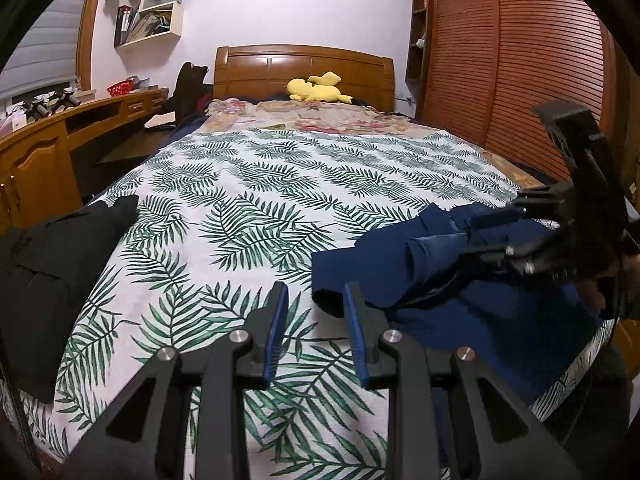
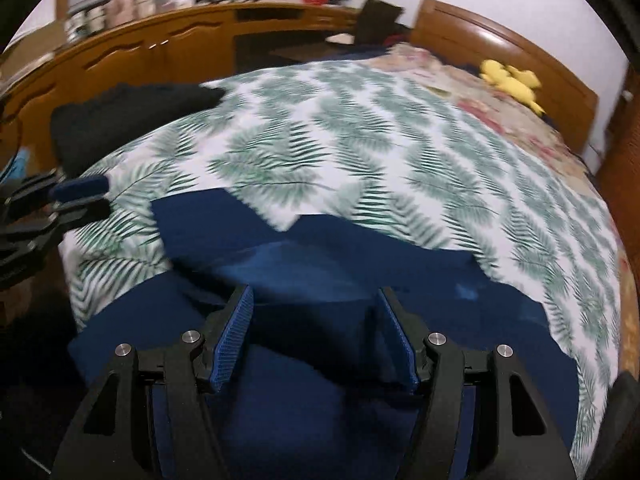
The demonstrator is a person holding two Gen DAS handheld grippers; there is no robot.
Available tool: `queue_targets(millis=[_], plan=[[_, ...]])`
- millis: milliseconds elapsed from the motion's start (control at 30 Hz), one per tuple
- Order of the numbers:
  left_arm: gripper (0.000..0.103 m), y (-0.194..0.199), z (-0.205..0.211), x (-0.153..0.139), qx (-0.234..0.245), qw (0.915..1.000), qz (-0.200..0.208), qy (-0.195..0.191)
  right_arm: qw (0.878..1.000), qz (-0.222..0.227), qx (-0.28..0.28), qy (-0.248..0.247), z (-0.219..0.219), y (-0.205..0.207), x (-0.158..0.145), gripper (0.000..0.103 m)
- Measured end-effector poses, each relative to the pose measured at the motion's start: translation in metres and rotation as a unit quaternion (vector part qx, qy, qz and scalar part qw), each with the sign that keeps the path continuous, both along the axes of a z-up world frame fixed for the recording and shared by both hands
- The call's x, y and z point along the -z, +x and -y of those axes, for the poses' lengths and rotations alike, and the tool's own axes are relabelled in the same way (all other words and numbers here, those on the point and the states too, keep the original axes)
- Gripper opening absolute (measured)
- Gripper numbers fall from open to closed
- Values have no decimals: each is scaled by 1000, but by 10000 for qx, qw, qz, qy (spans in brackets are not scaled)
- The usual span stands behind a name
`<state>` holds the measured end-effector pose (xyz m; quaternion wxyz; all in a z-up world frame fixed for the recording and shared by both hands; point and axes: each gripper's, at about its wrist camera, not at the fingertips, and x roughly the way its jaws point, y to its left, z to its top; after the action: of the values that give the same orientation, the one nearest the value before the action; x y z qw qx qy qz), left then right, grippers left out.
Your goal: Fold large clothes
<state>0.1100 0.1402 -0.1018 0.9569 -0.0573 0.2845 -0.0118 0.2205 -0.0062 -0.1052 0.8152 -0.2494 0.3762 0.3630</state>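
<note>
A dark blue garment (image 1: 460,320) lies crumpled at the near right of the leaf-print bed cover (image 1: 260,200). In the right wrist view the garment (image 2: 320,248) spreads under the fingers, with a flap reaching left. My right gripper (image 2: 316,294) is open just over it, cloth lying between the wide jaws without being pinched. From the left wrist view the right gripper (image 1: 476,232) hovers over the garment's bunched top. My left gripper (image 1: 315,292) is open over bare bed cover, just left of the garment's edge, holding nothing. It shows at the left edge (image 2: 92,198) too.
A folded black garment (image 1: 48,256) rests on the bed's near left corner. A yellow plush toy (image 1: 316,88) lies by the wooden headboard (image 1: 304,64). A wooden desk (image 1: 36,160) runs along the left, and a slatted wardrobe (image 1: 520,60) stands on the right.
</note>
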Motion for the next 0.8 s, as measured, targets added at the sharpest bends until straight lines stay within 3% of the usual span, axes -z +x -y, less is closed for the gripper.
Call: queue_targets(millis=[200,500,567,633,667,767,800], plan=[[26,-1,-5,1,-39,10000,-9,-44,9990,-132,-381,-188,-15,-12,10,64],[26,0,-6,2,-17,10000,-37,-8,9974,-36,-211,-686,-19,16,33,64],[26,1,-4,3,-12,10000,-51,3,9974,-110,-226,-677,-20,26,36,51],[26,3,-2,4,-6,10000,-68,14,9971,-167,-251,-700,-22,35,39,19],[26,4,-1,4,-1,10000,-77,18,9971,-102,-249,-708,-24,38,39,11],[26,5,1,5,27,9999,-93,33,9974,431,54,-570,-24,45,27,4],[26,5,3,5,42,9999,-94,39,9947,844,480,-342,-19,52,12,4]])
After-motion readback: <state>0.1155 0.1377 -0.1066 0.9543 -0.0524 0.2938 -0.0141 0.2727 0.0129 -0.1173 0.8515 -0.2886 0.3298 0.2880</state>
